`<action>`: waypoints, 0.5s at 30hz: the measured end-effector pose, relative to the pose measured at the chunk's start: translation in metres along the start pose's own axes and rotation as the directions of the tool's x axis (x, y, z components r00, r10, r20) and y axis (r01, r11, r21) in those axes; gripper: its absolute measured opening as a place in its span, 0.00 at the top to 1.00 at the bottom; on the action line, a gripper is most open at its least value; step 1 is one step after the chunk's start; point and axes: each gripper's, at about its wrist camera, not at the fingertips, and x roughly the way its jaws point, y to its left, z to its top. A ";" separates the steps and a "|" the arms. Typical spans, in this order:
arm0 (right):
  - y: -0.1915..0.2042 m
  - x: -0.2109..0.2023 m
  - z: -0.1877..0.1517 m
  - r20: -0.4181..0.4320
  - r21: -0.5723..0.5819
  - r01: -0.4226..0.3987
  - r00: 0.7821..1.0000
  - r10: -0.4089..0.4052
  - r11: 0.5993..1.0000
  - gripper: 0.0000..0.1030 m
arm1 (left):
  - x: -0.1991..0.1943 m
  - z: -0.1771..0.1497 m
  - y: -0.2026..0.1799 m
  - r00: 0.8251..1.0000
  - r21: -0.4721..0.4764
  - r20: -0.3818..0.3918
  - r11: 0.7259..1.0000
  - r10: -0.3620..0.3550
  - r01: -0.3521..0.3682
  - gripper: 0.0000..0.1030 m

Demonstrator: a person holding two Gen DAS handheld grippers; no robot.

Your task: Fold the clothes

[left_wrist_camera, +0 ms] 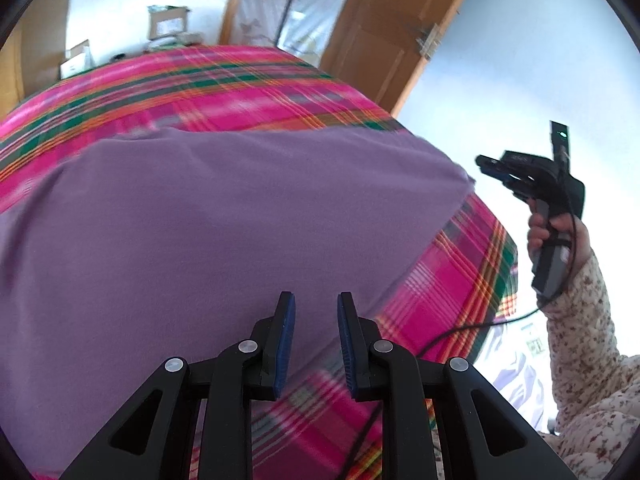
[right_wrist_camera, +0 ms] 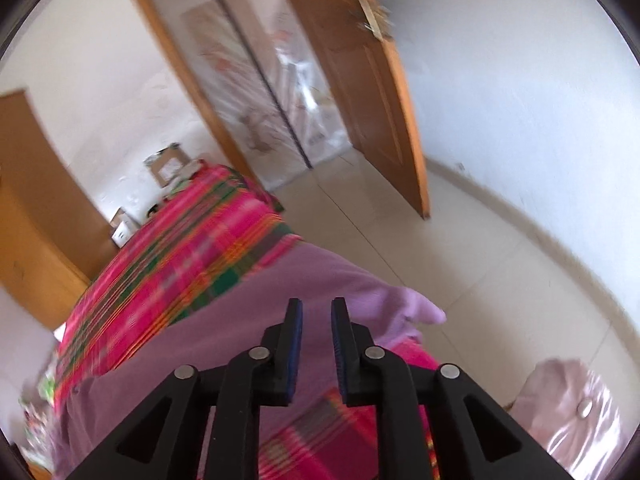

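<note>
A purple garment (left_wrist_camera: 208, 224) lies spread flat on a pink plaid bedspread (left_wrist_camera: 224, 92). My left gripper (left_wrist_camera: 316, 304) hovers over the garment's near edge, jaws a little apart, nothing between the blue pads. In the left wrist view the right gripper (left_wrist_camera: 490, 166) is held up in a hand (left_wrist_camera: 560, 232) off the bed's right side. In the right wrist view my right gripper (right_wrist_camera: 316, 308) stands above the garment (right_wrist_camera: 320, 292) near its right corner, jaws slightly apart and empty; a purple corner (right_wrist_camera: 428, 312) sticks out over the bed edge.
An open wooden door (right_wrist_camera: 360, 92) and a sliding wardrobe (right_wrist_camera: 260, 92) stand beyond the bed. Cardboard boxes (left_wrist_camera: 166, 24) sit at the bed's far end. Pale tiled floor (right_wrist_camera: 460, 248) runs along the right. A pink shiny bundle (right_wrist_camera: 568, 400) lies at lower right. A floral sleeve (left_wrist_camera: 588, 344) is at right.
</note>
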 end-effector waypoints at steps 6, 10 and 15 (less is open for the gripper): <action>0.072 -0.003 -0.017 -0.039 -0.169 -0.134 0.991 0.129 0.976 0.79 | -0.046 -0.008 0.042 0.993 -0.094 0.091 0.993 0.075 -0.066 0.78; 0.117 0.003 -0.035 -0.101 -0.257 -0.224 0.974 0.204 0.940 0.79 | -0.083 -0.014 0.079 0.976 -0.186 0.144 0.974 0.160 -0.132 0.78; 0.169 0.011 -0.060 -0.178 -0.343 -0.312 0.948 0.265 0.886 0.79 | -0.117 -0.021 0.125 0.944 -0.289 0.171 0.930 0.284 -0.228 0.78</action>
